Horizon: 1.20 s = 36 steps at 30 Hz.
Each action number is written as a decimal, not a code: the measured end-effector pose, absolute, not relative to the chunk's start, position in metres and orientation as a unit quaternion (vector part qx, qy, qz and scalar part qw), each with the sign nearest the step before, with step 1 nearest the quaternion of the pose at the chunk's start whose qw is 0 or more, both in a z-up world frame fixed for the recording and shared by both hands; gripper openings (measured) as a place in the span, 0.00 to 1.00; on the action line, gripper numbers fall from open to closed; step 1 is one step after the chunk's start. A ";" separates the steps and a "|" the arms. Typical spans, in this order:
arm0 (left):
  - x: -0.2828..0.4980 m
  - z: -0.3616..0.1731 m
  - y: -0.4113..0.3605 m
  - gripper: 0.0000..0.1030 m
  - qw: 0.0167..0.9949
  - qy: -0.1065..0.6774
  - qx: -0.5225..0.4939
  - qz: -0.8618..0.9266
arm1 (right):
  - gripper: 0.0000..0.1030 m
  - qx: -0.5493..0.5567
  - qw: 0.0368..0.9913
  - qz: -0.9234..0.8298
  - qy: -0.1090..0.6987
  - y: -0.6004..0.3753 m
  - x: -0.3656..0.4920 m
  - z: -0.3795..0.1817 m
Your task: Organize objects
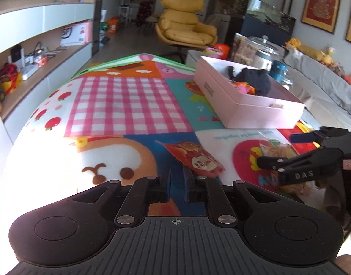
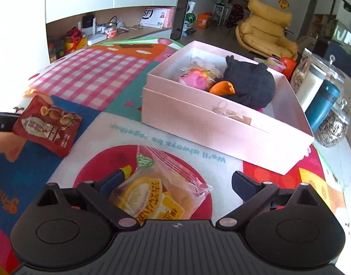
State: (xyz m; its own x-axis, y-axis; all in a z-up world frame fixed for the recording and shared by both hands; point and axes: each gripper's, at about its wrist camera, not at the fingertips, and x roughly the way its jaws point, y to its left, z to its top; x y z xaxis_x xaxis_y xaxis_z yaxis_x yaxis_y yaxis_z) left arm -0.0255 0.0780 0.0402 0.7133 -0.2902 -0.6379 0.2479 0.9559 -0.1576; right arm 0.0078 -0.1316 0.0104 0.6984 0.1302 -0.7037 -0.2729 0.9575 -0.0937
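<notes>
Your left gripper (image 1: 176, 178) has its jaws pinched on the red snack packet (image 2: 48, 127), lifted ready for the pink box (image 2: 221, 123). Your right gripper (image 2: 179, 181) stands wide around the bread bag (image 2: 159, 192) on the mat (image 2: 102, 75), not yet gripping.

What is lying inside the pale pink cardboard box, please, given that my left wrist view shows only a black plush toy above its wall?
Observer: Beside the black plush toy in the pale pink cardboard box lies a pink and orange toy in clear wrap.
Operator: Thank you. Is the right gripper gripping the clear bread packet?
Observer: No. The right gripper is wide open, with the clear bread packet lying between its fingers, not squeezed.
Operator: And what is printed on my red foil snack packet?
Observer: The red foil snack packet, pinched by the left gripper, shows a picture of brown nuts.
</notes>
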 end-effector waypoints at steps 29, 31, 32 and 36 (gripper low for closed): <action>-0.033 0.032 -0.016 0.14 0.867 0.424 0.102 -0.239 | 1.00 -0.014 0.918 0.175 0.355 -0.154 -0.015 0.005; -0.032 0.032 -0.016 0.21 0.862 0.431 0.090 -0.253 | 1.00 -0.007 0.918 0.176 0.354 -0.156 -0.015 0.006; -0.032 0.031 -0.018 0.29 0.860 0.431 0.091 -0.259 | 1.00 -0.003 0.919 0.176 0.354 -0.158 -0.015 0.006; -0.039 0.030 -0.030 0.59 0.846 0.434 0.109 -0.290 | 1.00 0.009 0.919 0.177 0.352 -0.161 -0.014 0.006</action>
State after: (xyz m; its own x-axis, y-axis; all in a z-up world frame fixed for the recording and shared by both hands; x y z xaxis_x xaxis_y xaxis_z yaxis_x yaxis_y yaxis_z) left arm -0.0387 -0.0301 0.0300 0.4545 -0.3962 -0.7978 0.5853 0.8080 -0.0678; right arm -0.0144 -0.1610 0.0061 0.6890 0.3317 -0.6444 -0.3188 0.9372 0.1416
